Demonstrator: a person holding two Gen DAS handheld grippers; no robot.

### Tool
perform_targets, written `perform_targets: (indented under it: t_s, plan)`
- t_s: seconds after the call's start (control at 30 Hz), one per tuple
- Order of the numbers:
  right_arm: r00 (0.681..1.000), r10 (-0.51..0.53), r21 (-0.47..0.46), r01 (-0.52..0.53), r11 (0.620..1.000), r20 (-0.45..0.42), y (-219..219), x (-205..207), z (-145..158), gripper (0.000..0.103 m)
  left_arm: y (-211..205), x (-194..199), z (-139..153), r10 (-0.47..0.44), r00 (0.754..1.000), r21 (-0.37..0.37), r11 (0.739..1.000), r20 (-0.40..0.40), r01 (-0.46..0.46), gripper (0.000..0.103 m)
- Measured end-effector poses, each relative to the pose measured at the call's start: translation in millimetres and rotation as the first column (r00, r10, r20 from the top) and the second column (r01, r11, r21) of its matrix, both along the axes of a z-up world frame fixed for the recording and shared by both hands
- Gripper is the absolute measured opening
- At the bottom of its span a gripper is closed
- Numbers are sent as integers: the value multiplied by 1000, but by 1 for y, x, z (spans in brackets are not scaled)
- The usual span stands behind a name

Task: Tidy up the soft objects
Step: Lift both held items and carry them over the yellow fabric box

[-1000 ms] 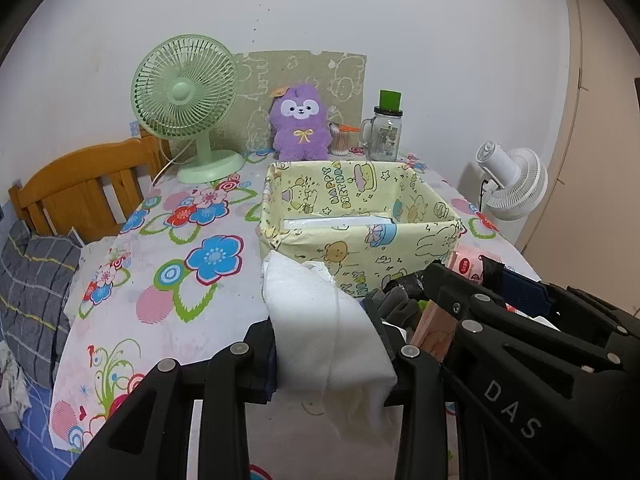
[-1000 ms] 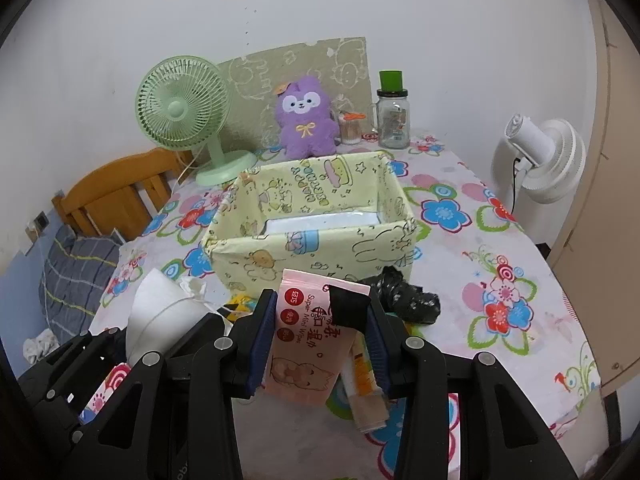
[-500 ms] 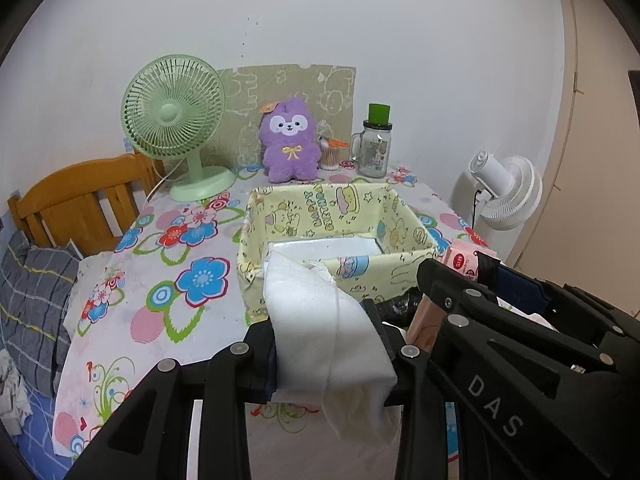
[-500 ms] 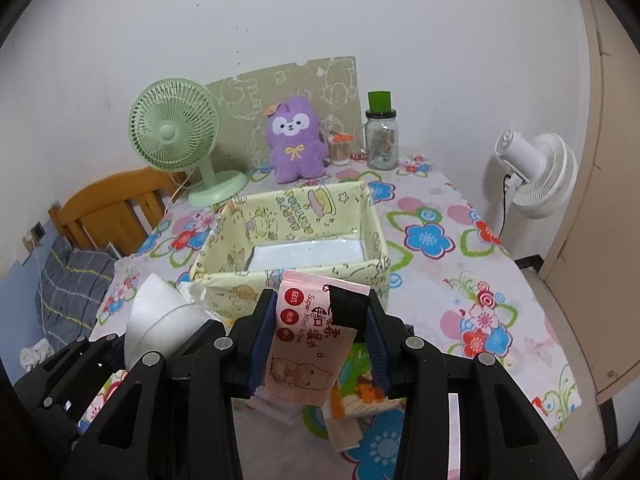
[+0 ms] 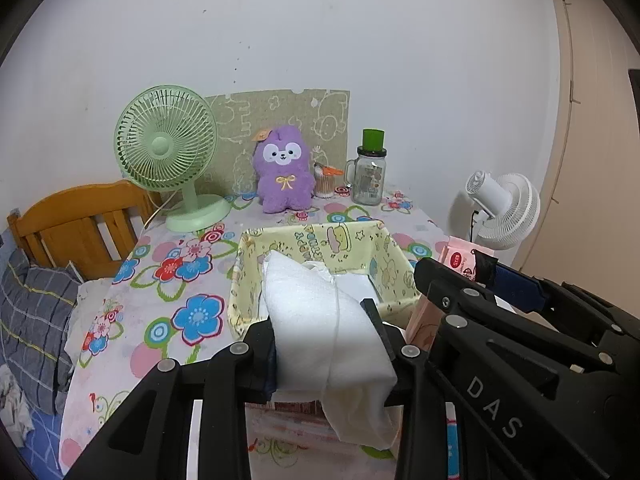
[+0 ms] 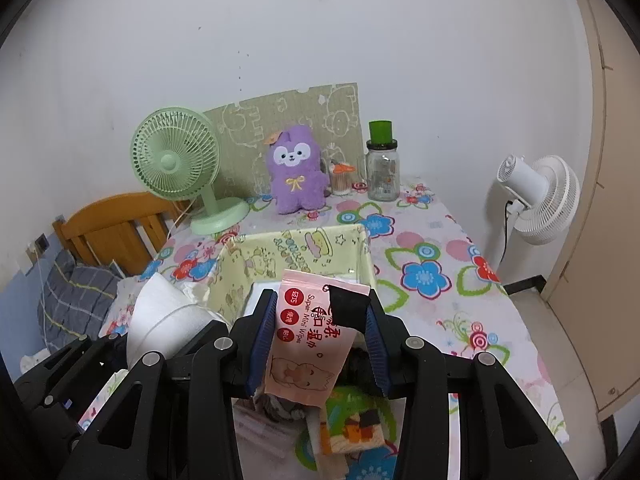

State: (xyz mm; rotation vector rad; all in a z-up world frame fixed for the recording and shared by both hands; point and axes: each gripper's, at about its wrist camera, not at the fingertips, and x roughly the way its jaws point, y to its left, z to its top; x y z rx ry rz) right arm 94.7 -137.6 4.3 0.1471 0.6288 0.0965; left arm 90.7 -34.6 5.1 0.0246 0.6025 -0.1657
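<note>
1. Left gripper (image 5: 332, 344): jaws clenched on a white soft pack (image 5: 320, 320), pads pressing both its sides; a loose flap of wrapper hangs below the near end. Pack is held in the air at the near edge of the yellow cartoon-print box (image 5: 316, 272)
2. Right gripper (image 6: 316, 340): jaws clenched on a pink wet-wipes pack (image 6: 310, 340), blue pads against its edges. Held in the air just near of the same box (image 6: 296, 268), right of the white pack (image 6: 168, 320)
3. Left behind on the floral tablecloth (image 6: 440, 280), under the right gripper: a dark bundle and a printed packet, partly hidden
4. Step in hand, as judged: both packs lifted and in carry toward the box, which already shows something white and flat on its floor. Next move calls for bringing each pack over the near wall and down inside before the jaws let go, side by side so they do not collide
5. Orientation: the white pack's long axis runs away from the camera, far end pointing into the box. The wipes pack's long axis also runs near to far, top edge tilted up toward the box, printed face up
6. Far side, untouched: green fan (image 5: 168, 156), purple plush (image 5: 284, 172), glass jar (image 5: 370, 176)
</note>
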Motion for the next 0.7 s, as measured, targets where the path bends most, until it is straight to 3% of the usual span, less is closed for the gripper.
perform_targets:
  t_s: [0.7]
  plan:
    - [1000, -16, -27, 16, 1000, 10, -8, 59, 5, 46, -7, 57, 4, -13, 1000, 7, 1000, 16, 13, 35]
